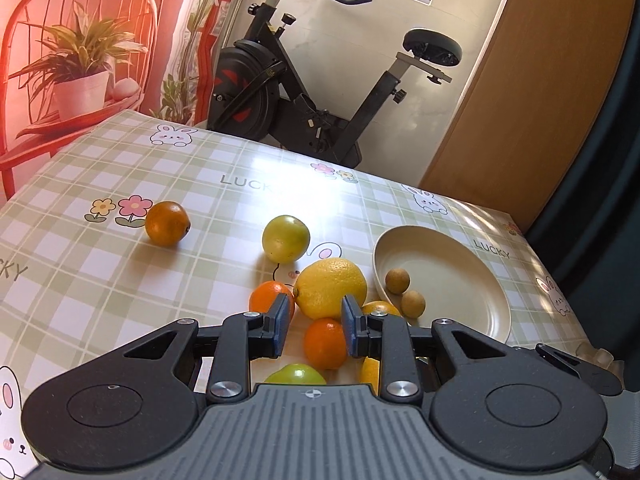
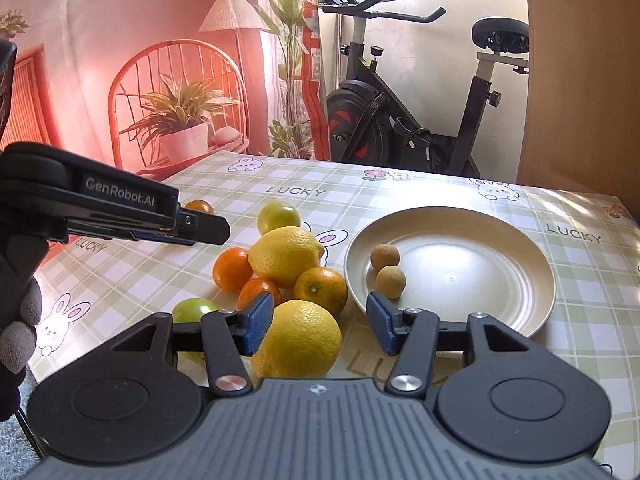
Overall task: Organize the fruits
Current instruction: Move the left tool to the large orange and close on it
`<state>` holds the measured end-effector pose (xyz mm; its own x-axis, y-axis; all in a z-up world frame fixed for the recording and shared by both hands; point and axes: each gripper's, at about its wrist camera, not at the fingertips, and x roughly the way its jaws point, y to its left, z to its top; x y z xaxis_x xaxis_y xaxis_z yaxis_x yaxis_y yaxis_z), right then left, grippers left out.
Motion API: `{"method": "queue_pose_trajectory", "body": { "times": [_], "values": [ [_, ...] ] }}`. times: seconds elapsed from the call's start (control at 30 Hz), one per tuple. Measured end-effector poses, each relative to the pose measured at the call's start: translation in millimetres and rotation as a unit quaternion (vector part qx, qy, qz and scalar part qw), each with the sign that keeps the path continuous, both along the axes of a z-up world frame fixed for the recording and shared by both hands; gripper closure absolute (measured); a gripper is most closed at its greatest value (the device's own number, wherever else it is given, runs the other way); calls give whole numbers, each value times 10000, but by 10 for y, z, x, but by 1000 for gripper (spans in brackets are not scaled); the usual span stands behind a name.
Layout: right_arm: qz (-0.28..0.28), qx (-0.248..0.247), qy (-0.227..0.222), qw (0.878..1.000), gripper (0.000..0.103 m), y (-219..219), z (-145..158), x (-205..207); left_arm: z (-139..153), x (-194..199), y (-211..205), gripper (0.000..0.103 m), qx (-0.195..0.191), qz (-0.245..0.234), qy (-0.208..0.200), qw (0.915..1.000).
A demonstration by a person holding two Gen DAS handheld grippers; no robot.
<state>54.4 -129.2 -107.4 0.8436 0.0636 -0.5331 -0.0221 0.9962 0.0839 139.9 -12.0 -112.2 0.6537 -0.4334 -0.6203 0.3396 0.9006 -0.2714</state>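
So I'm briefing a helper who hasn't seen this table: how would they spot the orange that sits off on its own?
Start at the cream plate on the checked tablecloth, then pass left over the pile of lemons and oranges beside it. Far beyond that pile, next to the printed flowers, sits the lone orange. It is darker than the others and touches no other fruit.

My claws' pads [image 2: 258, 326] were blue; the tablecloth [image 2: 400, 208] was green-checked with bunnies, the plate [image 2: 500, 312] cream, the lemon [image 2: 286, 254] yellow.

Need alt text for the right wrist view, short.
Right hand-held gripper, open and empty, hovers over a lemon in a pile of citrus on a checked tablecloth. A cream plate alongside holds two small brown fruits.
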Motion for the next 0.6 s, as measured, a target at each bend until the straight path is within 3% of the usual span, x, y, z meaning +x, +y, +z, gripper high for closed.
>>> {"method": "queue_pose_trajectory", "body": {
  "times": [0.5,0.6],
  "values": [
    [165,-15,294,9994,48,97,-139,3,-197,-108,-97,72,-89,-419,203,9989],
    [173,27,343,9993,45,95,-176,23,-231,-96,-107,61,-155,-454,281,9985]
  ]
}}
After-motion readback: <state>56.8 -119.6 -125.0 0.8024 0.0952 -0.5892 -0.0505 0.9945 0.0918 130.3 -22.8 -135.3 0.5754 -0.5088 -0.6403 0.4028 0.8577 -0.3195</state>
